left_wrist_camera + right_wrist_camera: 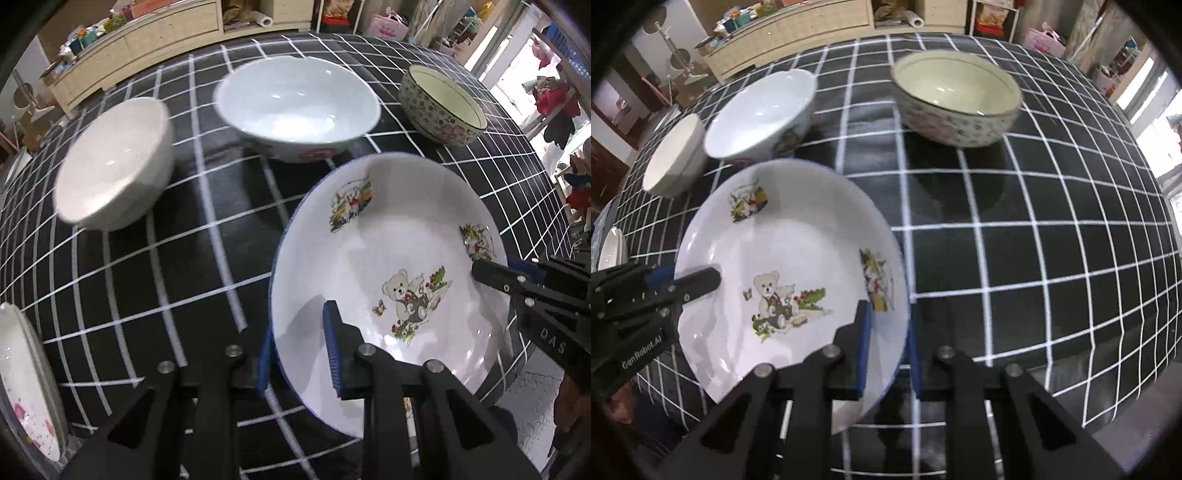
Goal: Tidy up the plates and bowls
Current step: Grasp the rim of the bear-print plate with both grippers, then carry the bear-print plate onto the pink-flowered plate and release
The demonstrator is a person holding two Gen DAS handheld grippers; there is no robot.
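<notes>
Left wrist view: we see the left tool (301, 354) pinching the near-left rim of a shallow white ceramic plate with a blue edge and teddy-bear prints (388, 266), one blue pad inside the rim and one outside. The right tool (491, 275) enters from the right and grips the opposite rim of the same plate. The plate sits tilted over the table with a black cloth crossed by white grid lines (221, 229); whether it touches the cloth we cannot tell.

Beyond the plate stand three bowls in a row: a plain off-white bowl (114, 166) at left, a wide white bowl with a red motif on its outer wall (295, 103) in the middle, and a cream-lined bowl with a small floral pattern outside (443, 103) at right. They stand apart from one another. At the far left edge we see part of a white plate with pink flower prints (26, 373).

Right wrist view: we see the right tool (886, 347) closed on the teddy-bear plate's (783, 258) near-right rim, and the left tool (701, 280) holding the left rim. The floral bowl (956, 99) lies ahead; the wide white bowl (757, 118) and off-white bowl (676, 162) lie to the left.
</notes>
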